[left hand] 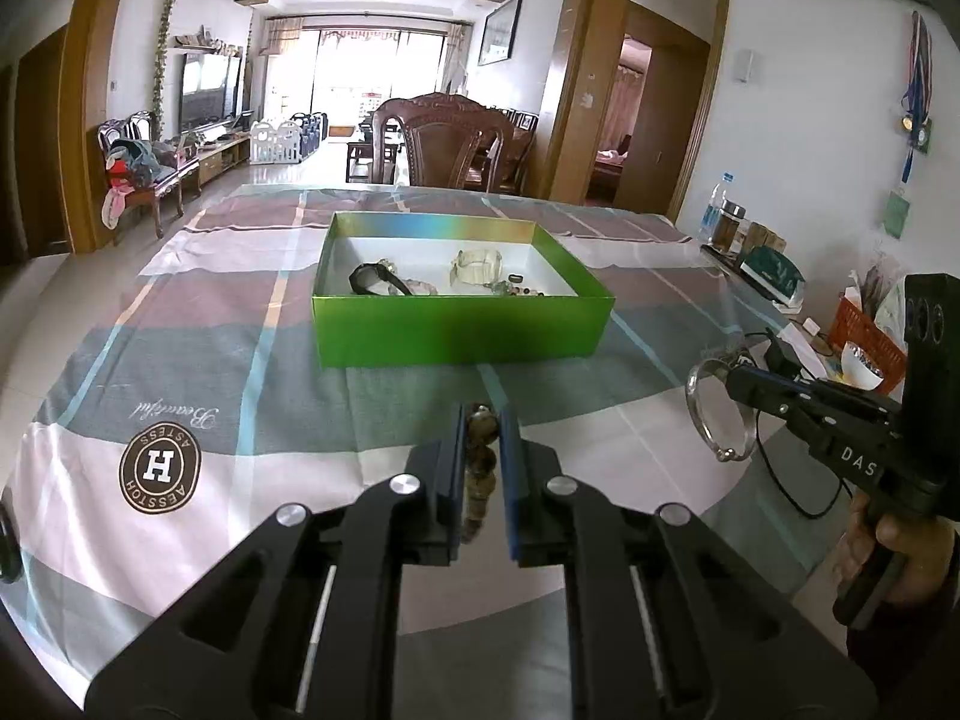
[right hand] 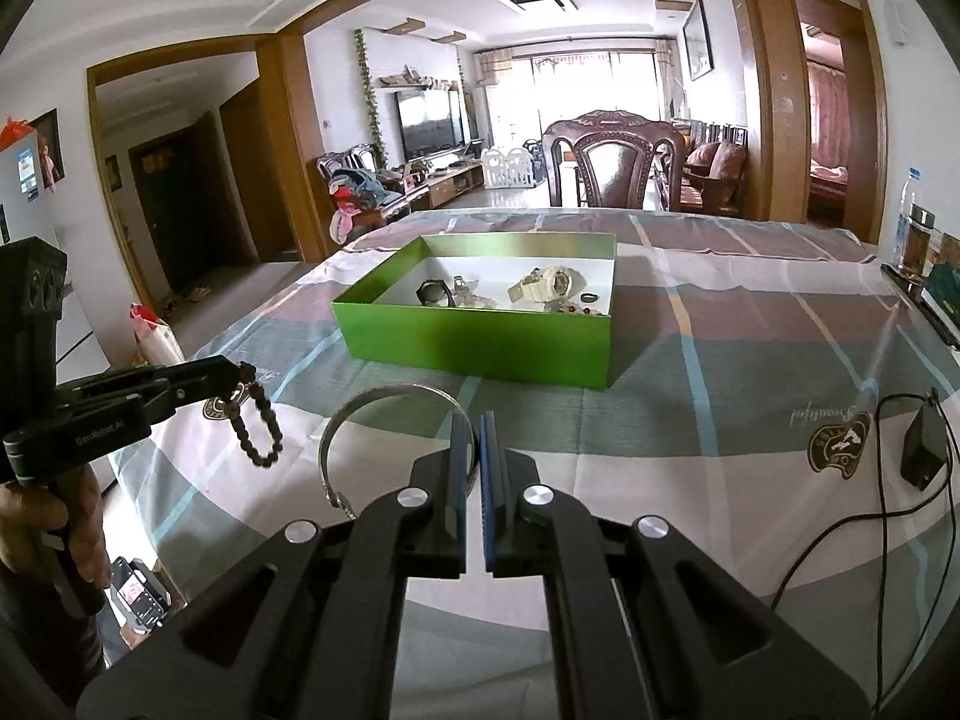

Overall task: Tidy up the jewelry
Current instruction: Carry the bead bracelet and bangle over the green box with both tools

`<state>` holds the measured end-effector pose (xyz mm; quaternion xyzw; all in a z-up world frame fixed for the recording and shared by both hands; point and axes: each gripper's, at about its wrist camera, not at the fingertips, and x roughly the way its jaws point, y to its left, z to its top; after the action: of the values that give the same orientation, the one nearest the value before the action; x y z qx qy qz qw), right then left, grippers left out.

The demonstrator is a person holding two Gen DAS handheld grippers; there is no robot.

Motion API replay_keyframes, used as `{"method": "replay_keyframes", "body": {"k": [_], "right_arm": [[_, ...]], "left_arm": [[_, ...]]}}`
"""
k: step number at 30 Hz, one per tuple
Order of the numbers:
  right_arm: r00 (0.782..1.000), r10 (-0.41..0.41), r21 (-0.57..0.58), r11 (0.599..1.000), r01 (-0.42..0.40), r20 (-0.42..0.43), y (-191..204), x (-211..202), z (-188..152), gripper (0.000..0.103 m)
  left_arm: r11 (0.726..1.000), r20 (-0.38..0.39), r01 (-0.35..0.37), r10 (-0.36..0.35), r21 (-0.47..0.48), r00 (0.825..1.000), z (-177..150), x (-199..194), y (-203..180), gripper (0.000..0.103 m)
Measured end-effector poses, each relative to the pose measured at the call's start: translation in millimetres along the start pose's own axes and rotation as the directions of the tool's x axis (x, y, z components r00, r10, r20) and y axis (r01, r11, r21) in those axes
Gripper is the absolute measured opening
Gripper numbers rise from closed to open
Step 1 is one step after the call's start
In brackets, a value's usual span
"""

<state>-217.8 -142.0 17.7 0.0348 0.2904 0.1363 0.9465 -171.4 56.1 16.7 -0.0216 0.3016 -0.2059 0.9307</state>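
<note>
A green box point(left hand: 462, 330) point(right hand: 480, 348) stands open on the table ahead of both grippers. Inside lie a black watch point(left hand: 375, 279) point(right hand: 433, 293), a white watch point(right hand: 546, 285) that looks pale and clear in the left wrist view point(left hand: 477, 267), a dark ring point(right hand: 589, 298) and loose beads point(left hand: 528, 291). My left gripper point(left hand: 483, 420) point(right hand: 237, 378) is shut on a dark bead bracelet point(left hand: 483, 456) point(right hand: 258, 426), held above the cloth. My right gripper point(right hand: 478, 426) point(left hand: 729, 369) is shut on a silver bangle point(right hand: 384, 420) point(left hand: 720, 414), also held above the table.
A checked tablecloth point(left hand: 210, 360) covers the table. A small black device with a cable point(right hand: 921, 450) lies at the right. Bottles point(left hand: 717, 213), an orange basket point(left hand: 864, 330) and clutter line the right edge. A wooden chair point(left hand: 456, 138) stands behind the table.
</note>
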Motion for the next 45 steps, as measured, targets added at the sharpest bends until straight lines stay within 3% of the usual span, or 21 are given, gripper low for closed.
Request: {"method": "replay_keyframes", "body": {"k": [30, 34, 39, 45], "right_arm": [[1.000, 0.006, -0.001, 1.000, -0.006, -0.004, -1.5, 4.2, 5.4, 0.004], [1.000, 0.013, -0.026, 1.000, -0.012, 0.020, -1.8, 4.5, 22.3, 0.004], [0.999, 0.000, -0.074, 0.997, 0.004, 0.051, 0.4, 17.0, 60.1, 0.004], [0.998, -0.003, -0.084, 0.996, 0.008, 0.056, -10.0, 65.8, 114.9, 0.004]], "left_arm": [[1.000, -0.029, -0.009, 0.009, 0.005, 1.000, -1.9, 10.7, 2.6, 0.011], [0.999, 0.001, -0.012, 0.012, 0.036, 1.000, 15.4, 5.9, 0.4, 0.011], [0.997, 0.050, -0.011, 0.008, 0.074, 0.999, 66.7, 6.9, 1.2, 0.011], [0.996, 0.044, -0.022, 0.018, 0.090, 0.999, 129.9, 45.0, 9.0, 0.011]]}}
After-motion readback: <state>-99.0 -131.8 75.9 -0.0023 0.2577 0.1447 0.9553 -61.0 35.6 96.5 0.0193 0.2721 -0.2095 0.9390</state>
